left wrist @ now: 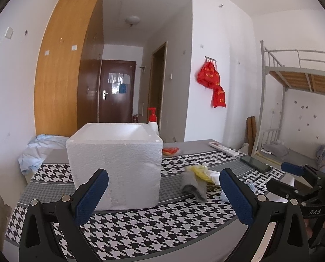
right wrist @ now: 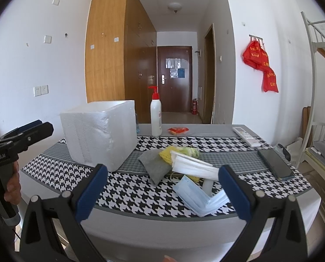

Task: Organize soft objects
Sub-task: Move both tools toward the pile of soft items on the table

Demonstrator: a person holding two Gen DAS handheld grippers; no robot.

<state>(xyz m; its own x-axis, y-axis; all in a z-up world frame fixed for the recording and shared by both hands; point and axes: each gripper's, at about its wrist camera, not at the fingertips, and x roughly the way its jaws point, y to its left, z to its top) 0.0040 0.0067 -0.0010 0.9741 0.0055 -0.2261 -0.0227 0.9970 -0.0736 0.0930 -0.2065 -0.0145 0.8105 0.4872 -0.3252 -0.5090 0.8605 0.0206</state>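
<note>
1. Right gripper [right wrist: 162, 185]: jaws spread wide, nothing between them, hovering over the table's near edge.
2. Blue face mask [right wrist: 197, 196] lies just ahead of it by that edge, long axis slanting from near right to far left. White masks [right wrist: 193, 166], grey cloth [right wrist: 156, 163] and yellow cloth [right wrist: 165, 154] are heaped just beyond.
3. Left gripper [left wrist: 163, 194]: also open and empty, facing the foam box [left wrist: 114, 163]; the heap sits to its right.
4. Judgement: the right gripper is nearer the heap; the box toward the table's left looks like the bin.
</note>
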